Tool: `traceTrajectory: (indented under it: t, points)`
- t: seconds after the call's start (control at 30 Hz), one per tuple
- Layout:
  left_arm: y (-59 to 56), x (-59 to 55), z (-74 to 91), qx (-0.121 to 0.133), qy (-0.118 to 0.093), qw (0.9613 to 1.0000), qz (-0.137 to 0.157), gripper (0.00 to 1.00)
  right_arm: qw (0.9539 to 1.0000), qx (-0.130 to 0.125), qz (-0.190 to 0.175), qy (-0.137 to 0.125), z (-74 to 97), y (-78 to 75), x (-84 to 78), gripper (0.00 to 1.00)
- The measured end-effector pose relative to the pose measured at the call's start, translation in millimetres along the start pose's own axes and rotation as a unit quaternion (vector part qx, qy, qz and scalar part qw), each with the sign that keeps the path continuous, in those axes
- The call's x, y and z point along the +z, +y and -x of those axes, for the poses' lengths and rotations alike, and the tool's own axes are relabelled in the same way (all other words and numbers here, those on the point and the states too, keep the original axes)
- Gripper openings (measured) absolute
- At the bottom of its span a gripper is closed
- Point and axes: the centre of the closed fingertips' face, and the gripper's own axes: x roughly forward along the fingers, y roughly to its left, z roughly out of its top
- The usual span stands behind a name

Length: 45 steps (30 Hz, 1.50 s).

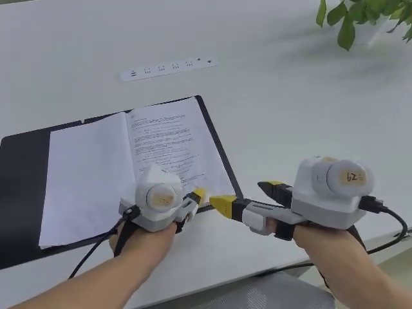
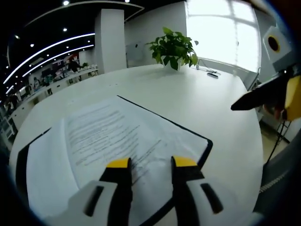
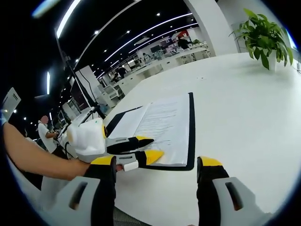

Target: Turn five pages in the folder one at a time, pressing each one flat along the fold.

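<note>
the black folder (image 1: 19,180) lies open on the white table (image 1: 290,96), a blank sheet (image 1: 87,174) on its left half and a printed page (image 1: 167,145) on its right half, the fold running between the 2.

from the head view, the left gripper (image 1: 195,199) sits at the near edge of the printed page, close to the folder's right corner. the right gripper (image 1: 248,195) is just beside it over bare table, off the folder, with its jaws pointing toward the left one. a power strip (image 1: 167,67) lies on the table beyond the folder and a plant (image 1: 360,16) stands at the far right corner.

the left gripper view looks up the page: its 2 yellow-tipped jaws stand a moderate gap apart with nothing between them, over the lowest lines of print. whether the tips touch the paper cannot be told. the other gripper's dark jaw comes in from the right.

the right gripper view gives the side-on angle: its own jaws are spread wide and hold nothing, and between them the left gripper's tips sit at the folder's near corner, slightly parted. this view also takes in a long hall with ceiling lights and people at desks behind the table.
</note>
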Motion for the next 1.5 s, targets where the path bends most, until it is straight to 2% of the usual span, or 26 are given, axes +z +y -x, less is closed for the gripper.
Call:
traceTrajectory:
  t: [0.2,0.53,0.57,0.7,0.73,0.77,0.8,0.83,0.87,0.9,0.97,1.07,1.1,1.2,1.33,1.5]
  points:
    - [0.9,0.8,-0.9,0.002,-0.009,1.0000,0.002,0.26,1.0000,0.002,0.000,0.002,-1.5,-0.4,-0.4,0.68]
    - [7.8,0.2,-1.4,0.016,-0.016,0.9994,0.026,0.18,0.9999,0.008,0.002,0.008,-9.0,1.0,-2.6,0.67]
    - [8.3,0.2,-1.1,0.017,-0.017,0.9990,0.038,0.18,0.9999,0.009,0.003,0.010,-10.2,0.9,-2.9,0.66]
    - [10.8,0.1,-1.2,0.021,-0.023,0.9979,0.057,0.16,0.9998,0.011,0.008,0.013,-14.5,-0.8,-1.8,0.65]
    - [15.2,0.1,-1.1,0.031,-0.025,0.9969,0.068,0.10,0.9998,0.011,0.008,0.011,-15.0,-1.1,-1.0,0.65]
    - [26.0,-2.9,0.3,0.049,-0.021,0.9915,0.118,0.03,0.9999,0.012,0.008,0.009,-15.9,-1.5,-0.1,0.65]
    - [23.1,-1.6,-0.4,0.030,-0.025,0.9916,0.123,0.02,0.9998,0.012,0.007,0.010,-16.5,-2.0,0.0,0.65]
    - [21.4,0.0,-1.2,0.027,-0.021,0.9980,0.053,0.02,0.9998,0.012,0.007,0.012,-17.2,-2.2,-0.4,0.64]
    - [21.1,0.2,-1.7,0.027,-0.020,0.9983,0.048,0.02,0.9998,0.013,0.007,0.011,-17.9,-2.0,0.3,0.64]
    - [19.6,-0.7,-2.1,0.026,-0.020,0.9970,0.070,0.02,0.9998,0.015,0.008,0.010,-19.4,-1.6,0.6,0.64]
    - [18.3,-0.6,-2.1,0.029,-0.020,0.9973,0.064,0.02,0.9998,0.017,0.008,0.012,-21.8,-2.0,0.0,0.64]
    - [19.0,-0.7,-2.0,0.034,-0.023,0.9963,0.075,0.02,0.9997,0.021,0.007,0.010,-26.6,-1.7,1.6,0.62]
    - [19.1,-0.5,-1.8,0.035,-0.023,0.9962,0.076,0.02,0.9996,0.025,0.010,0.002,-29.5,-1.0,4.4,0.61]
    - [18.9,-0.4,-1.6,0.035,-0.025,0.9959,0.080,0.02,0.9994,0.034,0.011,0.000,-39.1,-2.2,6.8,0.55]
    - [18.9,-0.2,-1.5,0.035,-0.026,0.9960,0.079,0.02,0.9987,0.040,-0.029,0.007,-52.6,-7.0,6.6,0.44]
    - [19.3,0.2,-1.8,0.036,-0.027,0.9958,0.080,0.02,0.9982,0.036,-0.045,0.015,-61.5,-13.0,2.2,0.44]
